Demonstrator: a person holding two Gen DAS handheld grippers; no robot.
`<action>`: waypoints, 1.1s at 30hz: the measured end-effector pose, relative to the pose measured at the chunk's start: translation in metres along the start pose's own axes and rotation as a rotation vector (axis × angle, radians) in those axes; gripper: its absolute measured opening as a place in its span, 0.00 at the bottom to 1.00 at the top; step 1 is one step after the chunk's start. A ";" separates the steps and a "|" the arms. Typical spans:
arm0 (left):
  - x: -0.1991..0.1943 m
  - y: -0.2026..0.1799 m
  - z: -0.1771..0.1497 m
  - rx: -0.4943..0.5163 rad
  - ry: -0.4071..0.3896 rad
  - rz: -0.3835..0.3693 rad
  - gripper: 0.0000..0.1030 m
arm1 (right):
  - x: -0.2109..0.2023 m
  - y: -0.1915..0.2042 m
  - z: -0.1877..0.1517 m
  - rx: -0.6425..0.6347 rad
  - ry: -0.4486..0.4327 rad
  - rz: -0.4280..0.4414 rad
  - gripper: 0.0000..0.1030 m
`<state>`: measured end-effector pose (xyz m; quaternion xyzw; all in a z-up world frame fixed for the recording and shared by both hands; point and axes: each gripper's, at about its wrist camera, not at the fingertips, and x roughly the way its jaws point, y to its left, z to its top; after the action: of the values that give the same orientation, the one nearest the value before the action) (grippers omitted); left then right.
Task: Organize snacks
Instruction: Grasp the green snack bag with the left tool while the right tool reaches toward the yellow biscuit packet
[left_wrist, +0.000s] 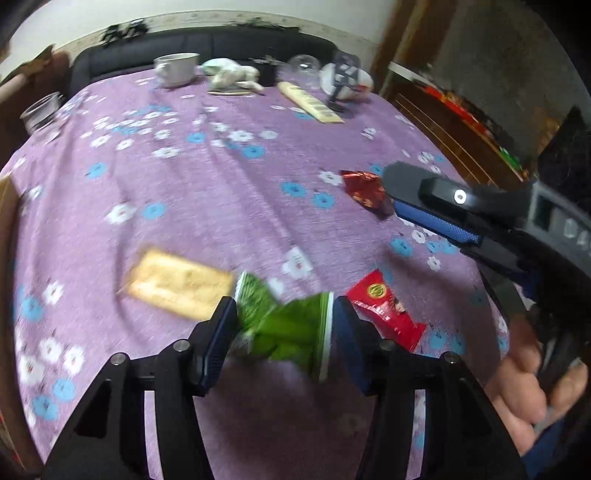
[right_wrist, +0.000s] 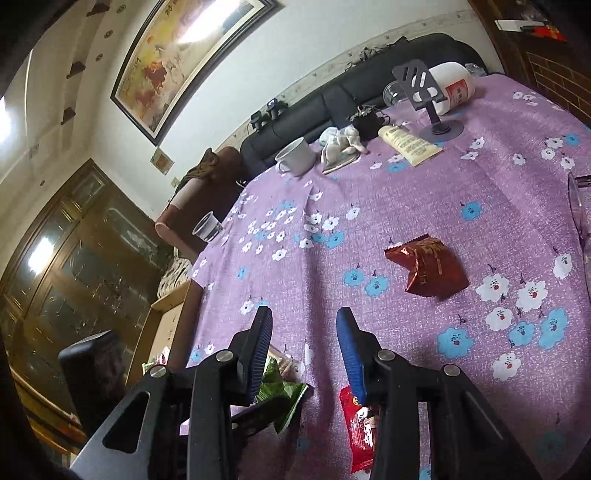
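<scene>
A crumpled green snack packet (left_wrist: 280, 325) lies on the purple flowered tablecloth (left_wrist: 221, 184) between the fingers of my left gripper (left_wrist: 282, 314). The pads stand at its two sides and do not squeeze it. A beige cracker packet (left_wrist: 177, 284) lies just left of it and a bright red packet (left_wrist: 388, 310) just right. A dark red foil packet (right_wrist: 424, 269) sits farther out, ahead and right of my right gripper (right_wrist: 304, 332), which hangs open over bare cloth with nothing between its fingers. The green packet (right_wrist: 284, 395) and the red packet (right_wrist: 358, 417) show low behind its fingers.
Along the table's far edge stand a white mug (left_wrist: 175, 68), a cream tube (left_wrist: 310, 101), a grey phone stand (right_wrist: 432, 103) and a white bottle (right_wrist: 454, 88). A clear cup (left_wrist: 40, 110) sits at the left edge. A dark sofa (right_wrist: 332, 99) runs behind.
</scene>
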<state>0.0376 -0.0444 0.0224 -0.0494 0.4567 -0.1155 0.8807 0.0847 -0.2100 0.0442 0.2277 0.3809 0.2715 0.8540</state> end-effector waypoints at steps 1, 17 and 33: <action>0.003 -0.004 -0.001 0.025 -0.007 0.033 0.51 | -0.001 0.000 0.000 -0.001 -0.001 0.002 0.38; -0.049 0.045 -0.049 0.025 -0.090 0.192 0.36 | 0.016 0.023 -0.014 -0.126 0.096 -0.014 0.38; -0.050 0.104 -0.054 -0.177 -0.084 0.107 0.37 | 0.099 0.097 -0.040 -0.453 0.400 -0.097 0.44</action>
<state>-0.0176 0.0701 0.0114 -0.1073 0.4300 -0.0256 0.8961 0.0812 -0.0668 0.0250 -0.0450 0.4815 0.3479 0.8032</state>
